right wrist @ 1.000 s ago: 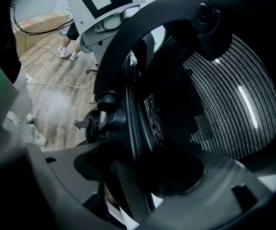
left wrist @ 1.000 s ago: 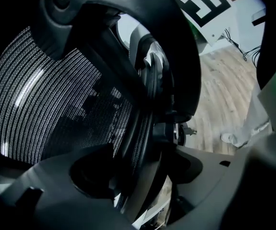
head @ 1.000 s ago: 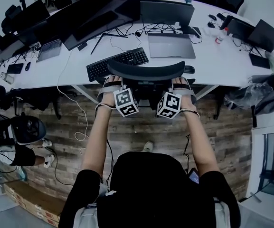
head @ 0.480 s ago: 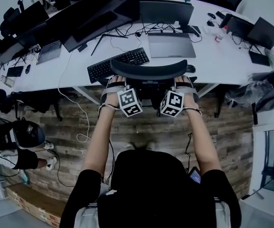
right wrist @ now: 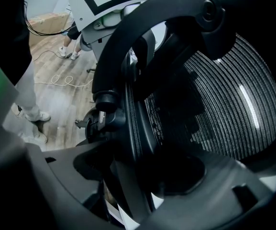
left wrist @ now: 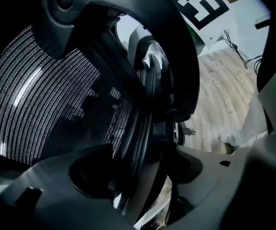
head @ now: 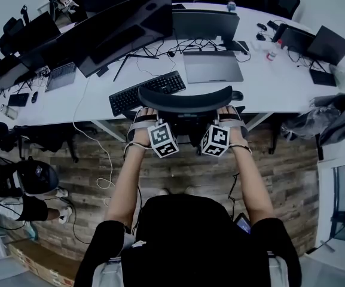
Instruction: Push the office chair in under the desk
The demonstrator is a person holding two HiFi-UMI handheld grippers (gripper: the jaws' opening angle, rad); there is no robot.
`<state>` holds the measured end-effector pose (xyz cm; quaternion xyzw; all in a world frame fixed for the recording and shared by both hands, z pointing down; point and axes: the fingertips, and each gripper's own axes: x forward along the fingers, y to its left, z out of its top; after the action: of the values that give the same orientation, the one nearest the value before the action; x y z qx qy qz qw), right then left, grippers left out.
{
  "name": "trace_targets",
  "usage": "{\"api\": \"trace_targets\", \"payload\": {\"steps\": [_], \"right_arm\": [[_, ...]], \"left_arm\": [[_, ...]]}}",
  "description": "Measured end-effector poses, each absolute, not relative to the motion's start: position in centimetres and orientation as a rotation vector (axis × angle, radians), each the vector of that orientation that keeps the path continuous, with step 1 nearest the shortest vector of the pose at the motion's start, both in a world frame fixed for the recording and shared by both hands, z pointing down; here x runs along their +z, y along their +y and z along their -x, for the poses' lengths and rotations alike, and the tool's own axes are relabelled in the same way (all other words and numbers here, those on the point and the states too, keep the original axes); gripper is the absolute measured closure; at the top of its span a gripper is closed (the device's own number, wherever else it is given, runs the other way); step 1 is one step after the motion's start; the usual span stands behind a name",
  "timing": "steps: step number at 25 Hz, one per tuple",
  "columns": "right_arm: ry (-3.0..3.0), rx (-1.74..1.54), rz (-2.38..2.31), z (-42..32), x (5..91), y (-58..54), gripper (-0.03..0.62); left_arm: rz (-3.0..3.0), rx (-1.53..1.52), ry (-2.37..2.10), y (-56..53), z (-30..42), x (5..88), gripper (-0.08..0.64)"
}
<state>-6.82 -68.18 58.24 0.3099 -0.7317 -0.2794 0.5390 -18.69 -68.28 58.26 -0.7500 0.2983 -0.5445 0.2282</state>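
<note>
Left tongs (head: 143, 110) and right tongs (head: 229, 109) each clamp the chair (head: 184, 98) by its stiff back rim, a sound hold, at the tabletop's (head: 274, 79) front edge; it should roll lightly.

an office: a long white desk (head: 268, 82) carries monitors (head: 124, 26), a keyboard (head: 145, 90) and a laptop (head: 213, 66).
</note>
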Motion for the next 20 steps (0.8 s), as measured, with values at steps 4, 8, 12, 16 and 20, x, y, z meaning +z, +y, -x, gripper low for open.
{"api": "trace_targets", "payload": {"steps": [4,8,12,16,20], "right_arm": [[-1.744,-0.671,-0.737,6.8,58.2,-68.4,0.290],[-1.740,-0.671,-0.752,6.6,58.2,-68.3,0.290],[-1.722,-0.661,-0.763,6.8,58.2,-67.8,0.290],[-1.717,-0.650,-0.775,6.7,58.0,-67.6,0.290],[-1.723,-0.633,-0.795,6.8,57.7,-67.3,0.290]], "left_arm": [[2.065,-1.498,0.823,-68.5,18.7,58.2,0.241],[2.060,-1.488,0.828,-68.3,18.5,58.2,0.241],[2.034,-1.490,0.839,-68.0,18.7,58.2,0.241],[2.011,-1.494,0.830,-67.7,18.7,58.0,0.241],[2.006,-1.472,0.846,-66.7,18.7,57.0,0.247]]}}
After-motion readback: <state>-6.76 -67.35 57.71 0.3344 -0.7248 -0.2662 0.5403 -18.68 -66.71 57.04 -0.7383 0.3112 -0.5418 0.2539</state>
